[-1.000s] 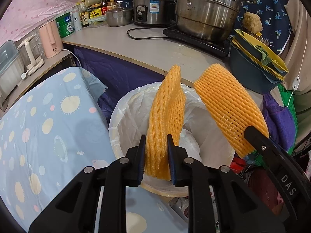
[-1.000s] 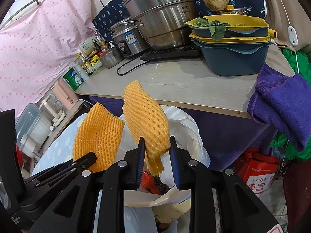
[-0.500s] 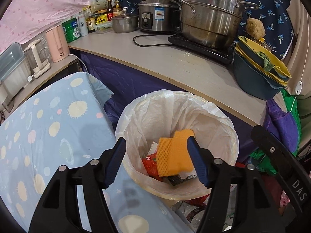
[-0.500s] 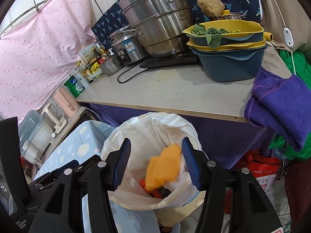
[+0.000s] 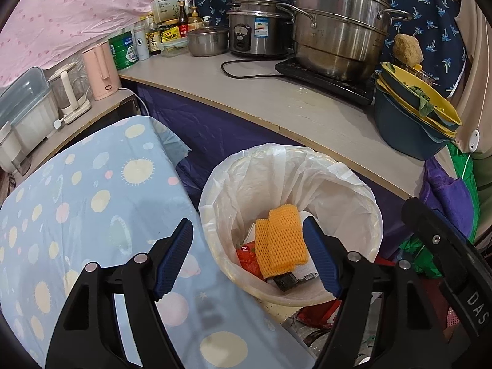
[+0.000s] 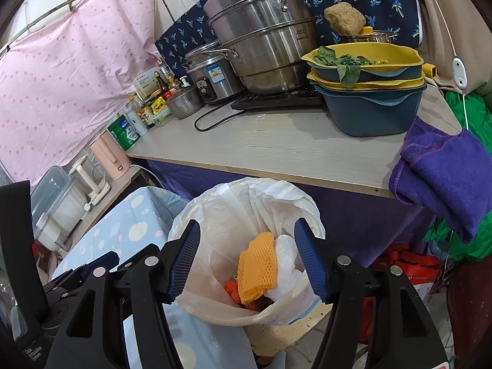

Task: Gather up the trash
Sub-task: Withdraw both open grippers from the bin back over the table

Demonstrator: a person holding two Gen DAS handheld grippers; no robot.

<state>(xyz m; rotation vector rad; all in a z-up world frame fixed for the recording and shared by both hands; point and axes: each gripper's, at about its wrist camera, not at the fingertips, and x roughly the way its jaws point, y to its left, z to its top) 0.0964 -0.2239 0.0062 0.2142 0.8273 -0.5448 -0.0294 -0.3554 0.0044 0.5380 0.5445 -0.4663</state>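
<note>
Two orange foam fruit nets [image 5: 280, 240] lie stacked inside the trash bin [image 5: 366, 206], which is lined with a white plastic bag; they also show in the right wrist view [image 6: 256, 267] inside the bin [image 6: 307, 212], on top of red and white trash. My left gripper [image 5: 247, 255] is open and empty, above the bin's near rim. My right gripper [image 6: 246, 256] is open and empty, directly above the bin. Part of the right gripper's body [image 5: 449, 264] shows at the right of the left wrist view.
A table with a light blue spotted cloth [image 5: 77, 203] lies left of the bin. Behind the bin runs a counter [image 5: 276, 98] with steel pots [image 5: 335, 30], a rice cooker, bottles and stacked blue and yellow basins [image 6: 369, 92]. A purple towel [image 6: 446, 178] hangs at the right.
Both grippers opened and let go of the orange foam nets, which fell into the bin and now lie still there. Both grippers have pulled back slightly.
</note>
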